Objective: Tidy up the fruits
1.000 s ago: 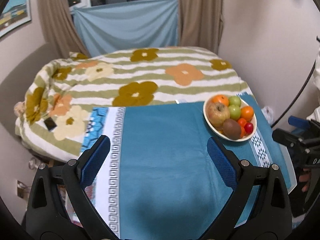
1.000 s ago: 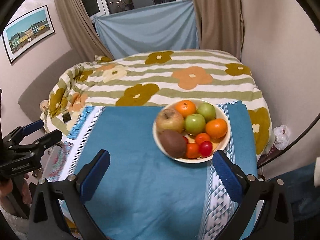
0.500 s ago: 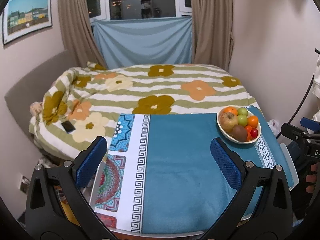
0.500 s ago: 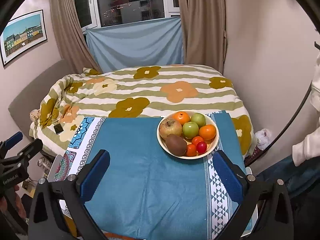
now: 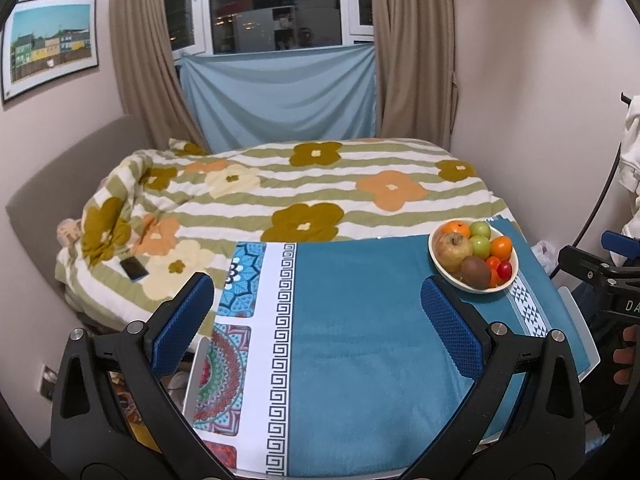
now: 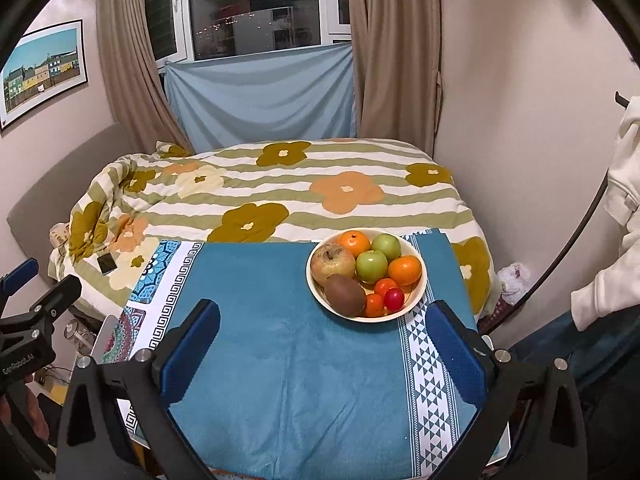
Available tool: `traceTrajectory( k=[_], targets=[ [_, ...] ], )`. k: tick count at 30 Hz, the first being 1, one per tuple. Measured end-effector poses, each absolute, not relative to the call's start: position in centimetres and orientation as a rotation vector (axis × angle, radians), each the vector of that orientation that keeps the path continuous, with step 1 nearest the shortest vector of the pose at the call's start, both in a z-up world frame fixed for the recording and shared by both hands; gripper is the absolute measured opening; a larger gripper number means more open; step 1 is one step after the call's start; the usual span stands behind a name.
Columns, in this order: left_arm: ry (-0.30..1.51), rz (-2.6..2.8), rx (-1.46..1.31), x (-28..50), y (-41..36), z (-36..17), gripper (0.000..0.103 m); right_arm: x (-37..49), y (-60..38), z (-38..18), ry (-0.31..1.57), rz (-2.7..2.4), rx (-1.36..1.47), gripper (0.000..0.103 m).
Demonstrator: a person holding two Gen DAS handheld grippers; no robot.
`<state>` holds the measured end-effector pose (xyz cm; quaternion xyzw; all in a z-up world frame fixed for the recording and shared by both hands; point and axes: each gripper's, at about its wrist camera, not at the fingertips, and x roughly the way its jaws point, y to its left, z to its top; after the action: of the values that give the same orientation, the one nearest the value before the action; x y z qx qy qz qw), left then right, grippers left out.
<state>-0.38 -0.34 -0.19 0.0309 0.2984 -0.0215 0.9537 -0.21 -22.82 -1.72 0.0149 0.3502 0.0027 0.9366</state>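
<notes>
Left claw: the left gripper, black frame with blue textured pads, hangs above the near left part of the table, jaws spread wide, nothing between them.
Table cover: a teal cloth with a white Greek-key band and mandala panels at its left edge; no loose fruit shows on it in either view.
Fruit: all of it sits together in a cream round bowl toward the far right of the cloth.
Bowl contents: a blotchy red-yellow apple, a brown kiwi, two green apples, two oranges, and small red and orange tomatoes at the near rim.
Right claw: the right gripper, same build, hovers nearer the bowl than the left one, jaws also wide apart and holding nothing.
Step in hand: cannot be settled. The gathered bowl fits fruit already collected, and equally a mixed heap waiting to be sorted out onto the cloth.
Next move, judged: whichever applies, both claws are clear of the bowl; any pick calls for a descent from above, as the pieces touch one another and the tomatoes are small and round.
Writing: "GenRobot.AI" reads on the left gripper's body in the right view; in the left view, "DA" on the right gripper's body, the rest cut off.
Background: a flowered striped bedspread beyond the table, a dark phone on it.
</notes>
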Motion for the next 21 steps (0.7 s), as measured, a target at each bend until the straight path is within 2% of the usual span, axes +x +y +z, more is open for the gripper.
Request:
traceTrajectory(
  k=[21],
  targets=[
    [0.605, -0.038, 0.067, 0.14, 0.0, -0.34, 0.103, 0.03, -22.81, -1.82, 0.718, 0.006, 0.03, 0.102]
  ],
)
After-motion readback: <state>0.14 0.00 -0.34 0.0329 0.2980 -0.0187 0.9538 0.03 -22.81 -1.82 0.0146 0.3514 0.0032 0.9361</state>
